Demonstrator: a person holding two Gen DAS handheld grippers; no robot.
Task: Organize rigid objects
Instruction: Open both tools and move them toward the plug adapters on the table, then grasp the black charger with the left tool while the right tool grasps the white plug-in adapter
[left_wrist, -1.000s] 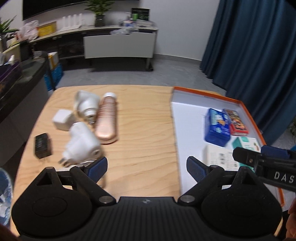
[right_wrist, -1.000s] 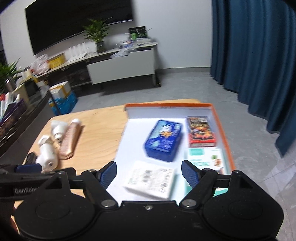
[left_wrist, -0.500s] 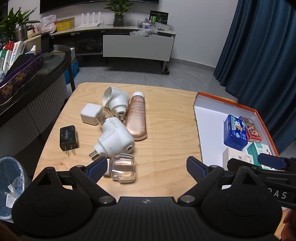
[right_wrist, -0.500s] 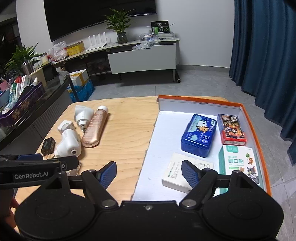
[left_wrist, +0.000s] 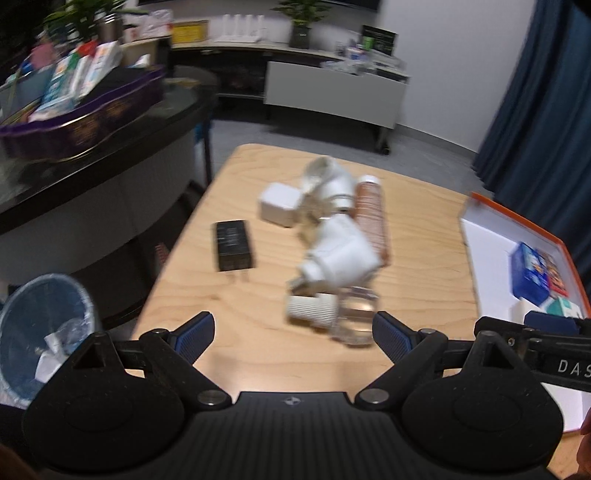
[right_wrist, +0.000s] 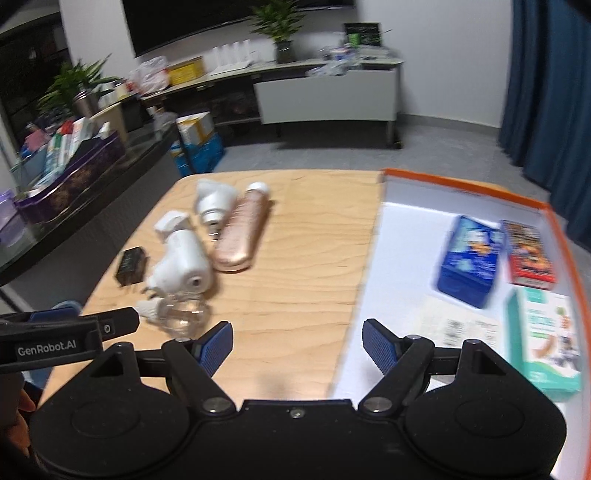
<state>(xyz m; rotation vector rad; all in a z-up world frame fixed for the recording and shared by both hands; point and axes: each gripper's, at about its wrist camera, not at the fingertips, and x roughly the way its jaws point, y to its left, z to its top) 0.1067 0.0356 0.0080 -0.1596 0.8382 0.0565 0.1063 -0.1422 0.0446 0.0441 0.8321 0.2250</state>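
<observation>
Across the middle of both wrist views runs the wooden table (left_wrist: 413, 258); since a second ago both cameras have swung left, so the loose pile now sits centred. At right, the orange-rimmed tray (right_wrist: 461, 184) already holds four boxes. Still outside it lie a rose-gold tube (right_wrist: 240, 236), two white plug-in units, a black charger (left_wrist: 233, 245) and a clear bottle (left_wrist: 354, 317). Left gripper (left_wrist: 293, 332) and right gripper (right_wrist: 297, 341), along the bottom edge, gape wide, holding nothing. Likely next: fetching from the pile.
</observation>
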